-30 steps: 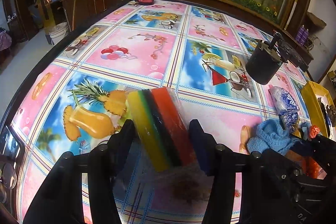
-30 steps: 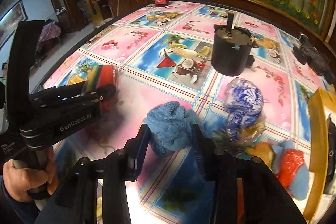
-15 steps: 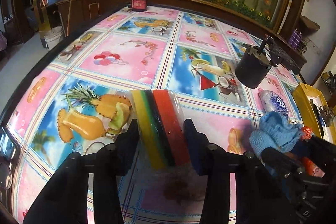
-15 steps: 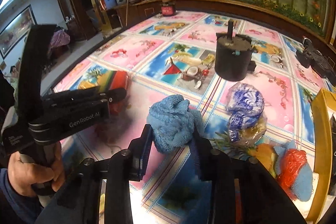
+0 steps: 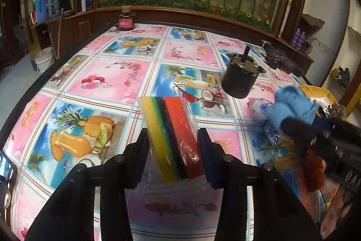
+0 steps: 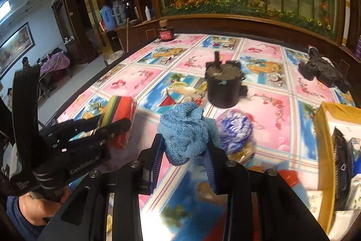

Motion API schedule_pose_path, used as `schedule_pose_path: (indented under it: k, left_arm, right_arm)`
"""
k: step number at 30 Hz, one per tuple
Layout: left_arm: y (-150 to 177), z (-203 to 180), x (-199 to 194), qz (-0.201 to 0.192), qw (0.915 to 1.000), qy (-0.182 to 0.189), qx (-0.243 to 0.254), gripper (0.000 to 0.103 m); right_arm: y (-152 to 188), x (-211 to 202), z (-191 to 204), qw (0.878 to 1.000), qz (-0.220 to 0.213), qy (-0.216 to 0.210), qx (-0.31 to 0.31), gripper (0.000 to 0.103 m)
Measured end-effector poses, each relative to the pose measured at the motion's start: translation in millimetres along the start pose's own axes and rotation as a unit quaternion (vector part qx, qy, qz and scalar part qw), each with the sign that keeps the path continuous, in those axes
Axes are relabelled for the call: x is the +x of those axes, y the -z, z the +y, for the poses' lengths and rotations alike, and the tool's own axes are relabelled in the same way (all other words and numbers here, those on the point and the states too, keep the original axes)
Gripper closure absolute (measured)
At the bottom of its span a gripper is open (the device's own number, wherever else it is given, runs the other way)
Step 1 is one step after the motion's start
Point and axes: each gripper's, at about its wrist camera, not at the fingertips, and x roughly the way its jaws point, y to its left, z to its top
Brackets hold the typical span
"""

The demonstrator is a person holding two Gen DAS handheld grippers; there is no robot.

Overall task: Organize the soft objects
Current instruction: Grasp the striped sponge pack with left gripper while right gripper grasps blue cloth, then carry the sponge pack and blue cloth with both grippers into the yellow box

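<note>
Sponges in a clear wrapper, yellow, green, black and red, are filling the middle of the left wrist view: the left gripper (image 5: 173,150) is pinching the sponge pack (image 5: 172,134) between both fingers, and the pack is hanging clear above the fruit-print tablecloth (image 5: 108,78). Off to the right, the right gripper (image 5: 315,125) is carrying the blue knitted cloth (image 5: 291,105) in front of the yellow box (image 5: 315,90). A black pot (image 5: 240,81) is standing beyond them on the table.

Across in the right wrist view, the right gripper (image 6: 183,150) is squeezing the blue knitted cloth (image 6: 185,132) from both sides, with loose folds bulging above and drooping below the fingers. A bagged blue-and-white bundle (image 6: 234,132) is lying just behind it, and the yellow box (image 6: 325,128) is sitting to the right with items already inside. The left gripper (image 6: 112,125) is showing at the left with the sponge pack (image 6: 123,105).

Slippery wrapping looks like the main risk: the pack is tilting in the grip and could slide out if the squeeze loosens. The cloth's drooping fold could snag on the box rim or drag the bagged bundle.
</note>
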Motion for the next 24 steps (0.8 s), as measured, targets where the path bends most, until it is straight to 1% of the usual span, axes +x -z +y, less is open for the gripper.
schedule_pose_path:
  k: [3,7,14,16,19,24]
  left_arm:
    - [0.7,-5.1,-1.7,-0.004,0.9999,0.005,0.008,0.062]
    - [1.7,-10.4,-3.0,-0.011,0.9997,0.01,0.017,0.062]
    - [4.0,-24.6,-5.3,-0.02,0.9987,0.027,0.038,0.062]
    - [4.0,-28.1,-5.0,-0.018,0.9985,0.036,0.036,0.062]
    - [4.7,-37.0,-7.4,-0.014,0.9982,0.047,0.035,0.062]
    - [6.7,-64.6,-18.8,-0.021,0.9961,0.065,0.057,0.062]
  right_arm:
    - [-3.8,-11.6,-16.0,1.0,-0.017,0.008,0.022,0.07]
    - [-5.6,-22.3,-35.9,0.998,-0.029,0.015,0.051,0.07]
    - [-2.6,-41.1,-55.7,0.995,-0.044,0.024,0.081,0.07]
    - [-3.7,-49.6,-63.1,0.994,-0.052,0.023,0.09,0.07]
    - [-2.2,-66.6,-79.1,0.991,-0.069,0.027,0.107,0.07]
    - [4.3,-91.9,-113.3,0.983,-0.094,0.04,0.151,0.07]
